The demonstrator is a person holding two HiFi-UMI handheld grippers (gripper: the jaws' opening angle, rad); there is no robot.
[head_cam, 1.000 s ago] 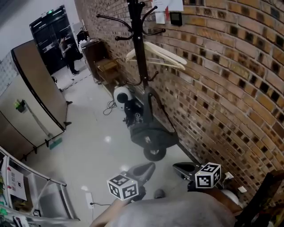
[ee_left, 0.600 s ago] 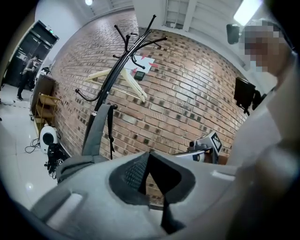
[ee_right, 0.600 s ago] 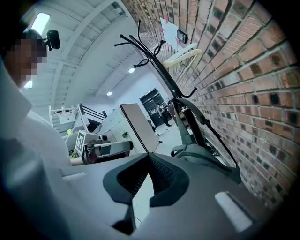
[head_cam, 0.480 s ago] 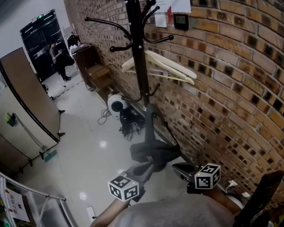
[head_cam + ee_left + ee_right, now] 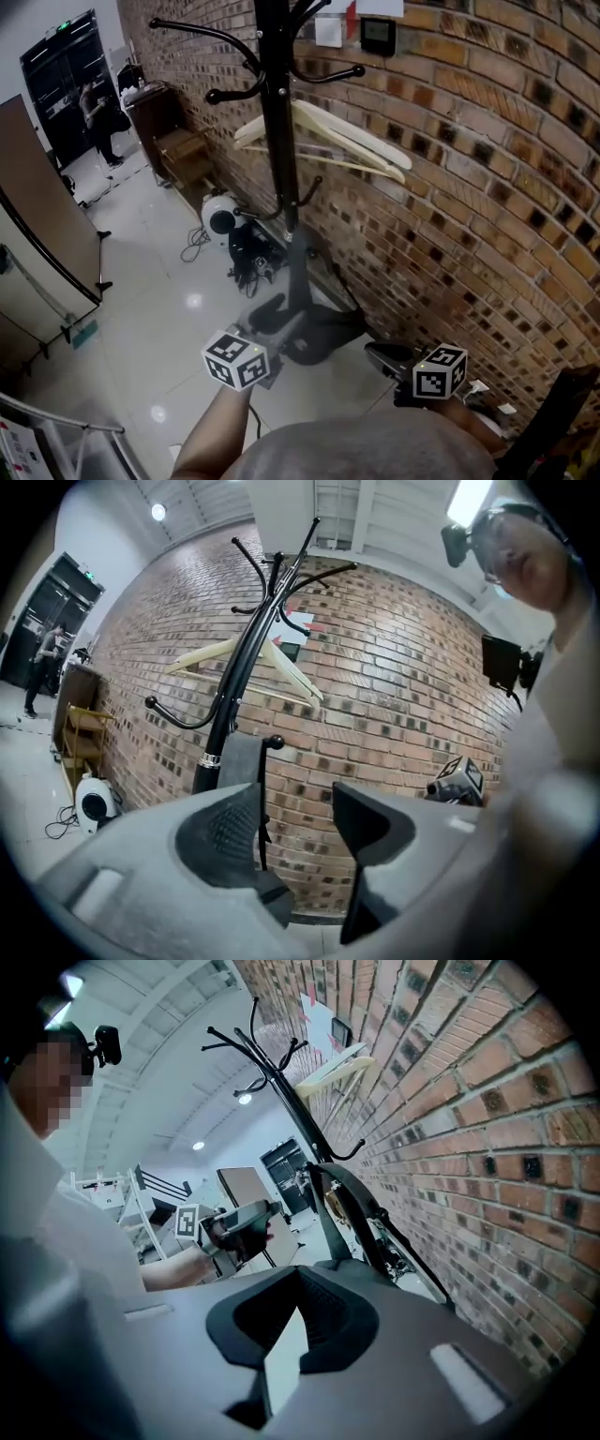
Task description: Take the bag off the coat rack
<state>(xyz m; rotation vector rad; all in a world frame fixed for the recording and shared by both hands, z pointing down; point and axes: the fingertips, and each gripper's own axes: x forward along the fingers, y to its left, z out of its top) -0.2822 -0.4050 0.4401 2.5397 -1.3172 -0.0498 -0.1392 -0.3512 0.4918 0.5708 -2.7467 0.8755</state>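
A black coat rack (image 5: 275, 141) stands against the brick wall. Low at its foot is the dark bag (image 5: 323, 330), and its strap (image 5: 240, 761) runs up the pole toward a low hook. In the right gripper view the bag (image 5: 349, 1202) hangs beside the pole. My left gripper (image 5: 270, 319) is just left of the bag at the pole's base. Its jaws are opening, with nothing between them (image 5: 295, 822). My right gripper (image 5: 375, 353) sits lower right, short of the bag, jaws closed and empty (image 5: 292, 1312).
A cream wooden hanger (image 5: 328, 136) hangs on the rack above the bag. A white round appliance (image 5: 220, 216) and cables lie on the floor behind the pole. A wooden cabinet (image 5: 183, 150) stands further back, and a brown panel (image 5: 47, 225) at the left.
The view has closed in on the rack. My left gripper has moved up and left toward the pole's base, beside the bag, and its jaws have parted. The right gripper stays put.
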